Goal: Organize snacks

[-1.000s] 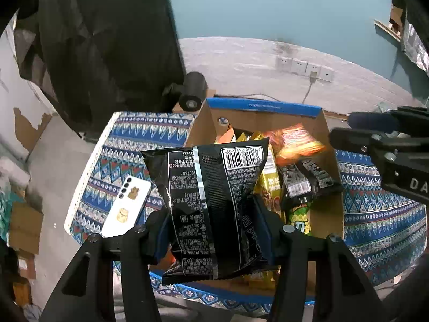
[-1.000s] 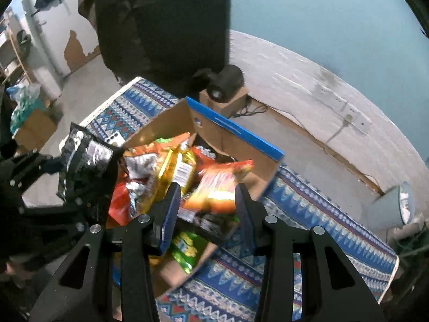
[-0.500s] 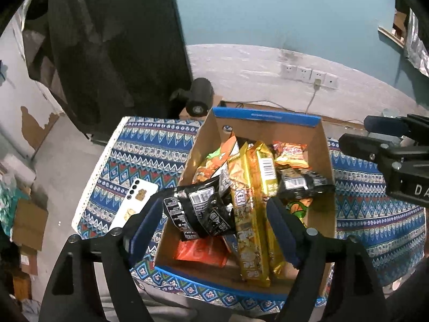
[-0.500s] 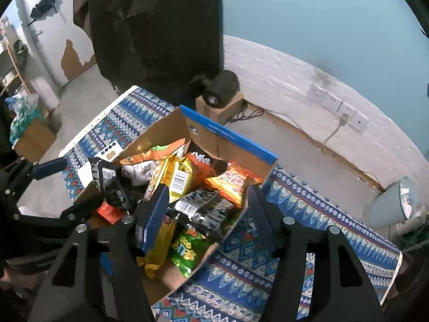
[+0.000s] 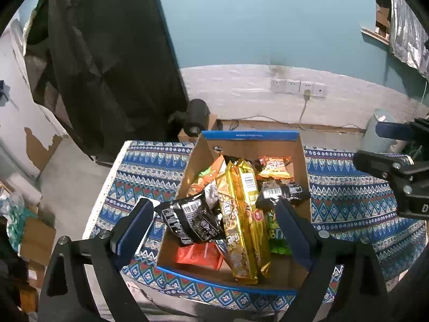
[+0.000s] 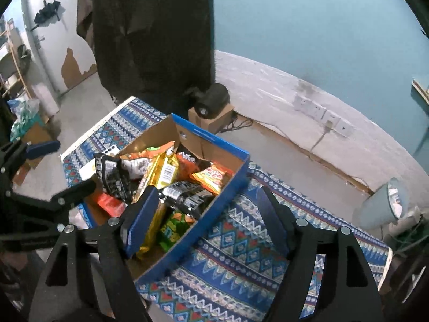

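From my remote seat I saw the left claw [image 5: 214, 225] spread wide and holding nothing, poised above the near left part of the cardboard box [image 5: 249, 141], which sat on the counter under a blue patterned cloth [image 5: 150, 166]. The black snack bag [image 5: 191, 221] lay free inside the box at about 9 o'clock from its centre, tilted against the left wall and resting over a red packet [image 5: 199, 255]. Just beside it, toward 3 o'clock, two long gold packets [image 5: 241, 214] ran lengthwise down the middle of the box. A second black packet [image 5: 281, 191] sat at about 2 o'clock, an orange-yellow bag [image 5: 274, 165] near 1 o'clock by the far wall, and a green packet [image 5: 276, 237] lay under the right finger [image 5: 293, 230] at about 4 o'clock. The right claw [image 6: 205, 214] was likewise wide apart and empty, one finger over the box's near corner and the other over bare cloth at about 3 o'clock of the box. A white phone [image 6: 111, 151] lay on the cloth just beyond the box's left wall, partly hidden.
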A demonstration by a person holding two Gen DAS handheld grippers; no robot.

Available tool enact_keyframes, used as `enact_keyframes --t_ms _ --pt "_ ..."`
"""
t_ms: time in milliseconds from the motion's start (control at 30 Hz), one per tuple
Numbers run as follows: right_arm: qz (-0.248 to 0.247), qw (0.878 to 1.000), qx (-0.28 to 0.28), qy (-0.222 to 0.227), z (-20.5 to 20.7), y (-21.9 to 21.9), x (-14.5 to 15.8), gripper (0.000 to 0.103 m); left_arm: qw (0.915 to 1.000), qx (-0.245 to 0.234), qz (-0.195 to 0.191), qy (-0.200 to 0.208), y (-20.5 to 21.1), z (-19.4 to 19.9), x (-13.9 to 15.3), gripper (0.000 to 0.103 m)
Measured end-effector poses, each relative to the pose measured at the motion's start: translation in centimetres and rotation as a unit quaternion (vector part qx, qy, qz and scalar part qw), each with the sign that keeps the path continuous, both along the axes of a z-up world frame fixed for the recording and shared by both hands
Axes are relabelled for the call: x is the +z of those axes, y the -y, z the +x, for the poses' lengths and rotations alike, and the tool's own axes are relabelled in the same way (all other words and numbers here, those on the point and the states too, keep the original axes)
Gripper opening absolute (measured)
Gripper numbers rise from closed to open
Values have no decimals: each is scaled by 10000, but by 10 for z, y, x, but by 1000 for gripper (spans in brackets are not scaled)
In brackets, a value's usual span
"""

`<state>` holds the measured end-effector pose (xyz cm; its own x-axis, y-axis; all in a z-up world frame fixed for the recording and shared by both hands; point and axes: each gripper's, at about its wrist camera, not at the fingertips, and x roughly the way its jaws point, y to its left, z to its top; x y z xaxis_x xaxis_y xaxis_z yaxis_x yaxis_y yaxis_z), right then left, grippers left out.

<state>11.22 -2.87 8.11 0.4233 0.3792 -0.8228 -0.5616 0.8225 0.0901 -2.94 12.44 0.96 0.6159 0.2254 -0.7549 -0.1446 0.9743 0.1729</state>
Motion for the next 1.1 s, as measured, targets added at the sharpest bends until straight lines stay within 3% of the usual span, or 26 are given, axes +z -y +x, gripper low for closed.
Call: enact_keyframes --t_ms 367,1100 --pt "224 9996 -131 131 -9 24 4 77 9999 -70 72 89 13 -3 7 99" --pt "73 9998 -168 33 -11 35 -7 77 9999 -135 -15 -56 17 2 0 99"
